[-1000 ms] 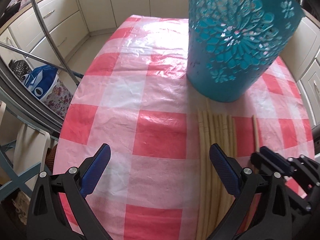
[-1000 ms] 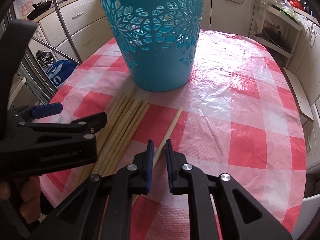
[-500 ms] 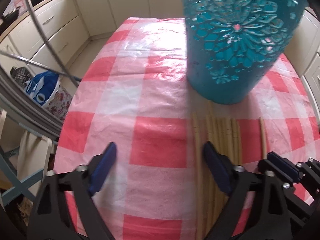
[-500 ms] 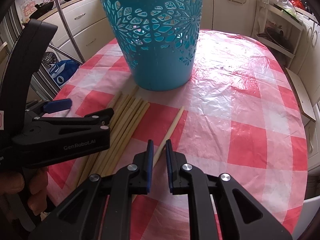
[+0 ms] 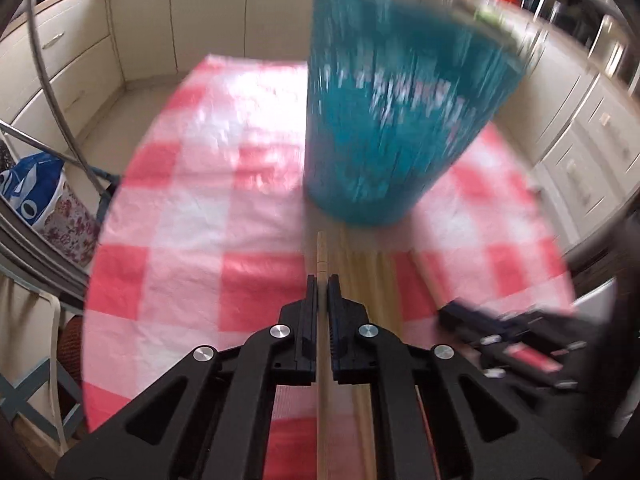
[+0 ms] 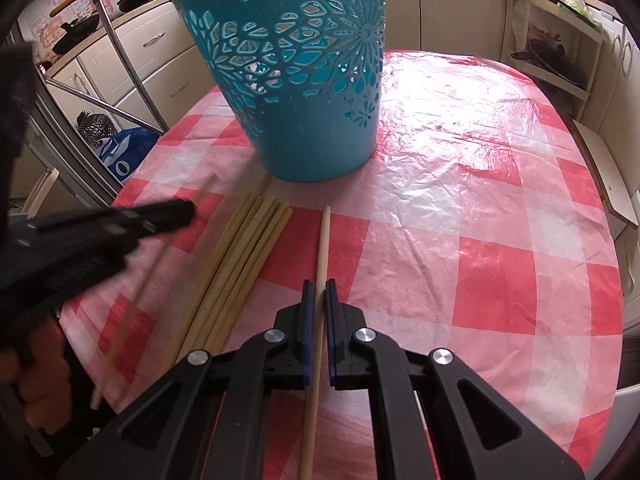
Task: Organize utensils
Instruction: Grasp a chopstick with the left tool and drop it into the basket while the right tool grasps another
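A teal cut-out basket (image 6: 312, 100) stands upright on the red-and-white checked tablecloth (image 6: 480, 240). In front of it lies a bundle of pale wooden chopsticks (image 6: 248, 256). My right gripper (image 6: 319, 282) has its jaws closing on a single chopstick (image 6: 324, 240) that lies apart, right of the bundle; the pads pinch it. In the blurred left wrist view my left gripper (image 5: 323, 280) has its jaws closing tight on another chopstick (image 5: 321, 248), whose tip points at the basket (image 5: 400, 128). From the right wrist, that left gripper (image 6: 176, 212) is left of the bundle with its stick (image 6: 136, 304) raised.
The table's left edge drops off close to the bundle. A blue bag (image 5: 32, 188) and a metal frame (image 5: 52, 92) stand on the floor at the left. Cream cabinets (image 6: 152, 60) ring the room. A shelf with pans (image 6: 560, 60) stands at the right.
My left gripper went from wide open to shut on a chopstick and rose with it, tilting up toward the basket. The right gripper tightened on its single chopstick without moving.
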Demonstrator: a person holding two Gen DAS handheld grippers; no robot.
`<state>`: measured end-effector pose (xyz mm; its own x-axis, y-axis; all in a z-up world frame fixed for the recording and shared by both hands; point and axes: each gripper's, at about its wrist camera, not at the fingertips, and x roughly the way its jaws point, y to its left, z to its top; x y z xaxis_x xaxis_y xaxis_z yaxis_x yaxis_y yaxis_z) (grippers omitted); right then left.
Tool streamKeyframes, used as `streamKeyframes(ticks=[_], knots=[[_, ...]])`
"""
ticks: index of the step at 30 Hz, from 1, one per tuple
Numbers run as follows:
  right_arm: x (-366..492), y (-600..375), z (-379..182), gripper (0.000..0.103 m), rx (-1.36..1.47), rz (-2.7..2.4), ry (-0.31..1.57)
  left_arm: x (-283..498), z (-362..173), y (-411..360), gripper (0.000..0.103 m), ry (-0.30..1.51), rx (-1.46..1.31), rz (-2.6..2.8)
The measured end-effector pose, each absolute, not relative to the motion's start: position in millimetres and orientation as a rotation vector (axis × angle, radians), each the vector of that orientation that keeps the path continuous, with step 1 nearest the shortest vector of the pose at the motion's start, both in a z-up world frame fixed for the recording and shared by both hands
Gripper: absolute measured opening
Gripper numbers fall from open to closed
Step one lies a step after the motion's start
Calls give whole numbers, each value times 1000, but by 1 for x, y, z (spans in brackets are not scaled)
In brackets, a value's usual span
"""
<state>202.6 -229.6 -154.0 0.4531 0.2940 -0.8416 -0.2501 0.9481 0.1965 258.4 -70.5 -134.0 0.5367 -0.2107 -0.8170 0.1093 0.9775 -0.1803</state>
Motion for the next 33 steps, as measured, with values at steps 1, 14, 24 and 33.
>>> streamKeyframes(ticks=[1,14,24,33], knots=[[203,-230,-154,6,49,334,1048,254,-117,-65,5,943,-134,-198],[203,-233,-154,6,72,308,1045,284,51,-59,5,449,-257,-314],[202,-236,-155,6,82,319,1038,365,56,-98,5,318,-282,-193],[202,-237,-155,6,76,323,1036,388,12,-108,5,423,-231,-151]])
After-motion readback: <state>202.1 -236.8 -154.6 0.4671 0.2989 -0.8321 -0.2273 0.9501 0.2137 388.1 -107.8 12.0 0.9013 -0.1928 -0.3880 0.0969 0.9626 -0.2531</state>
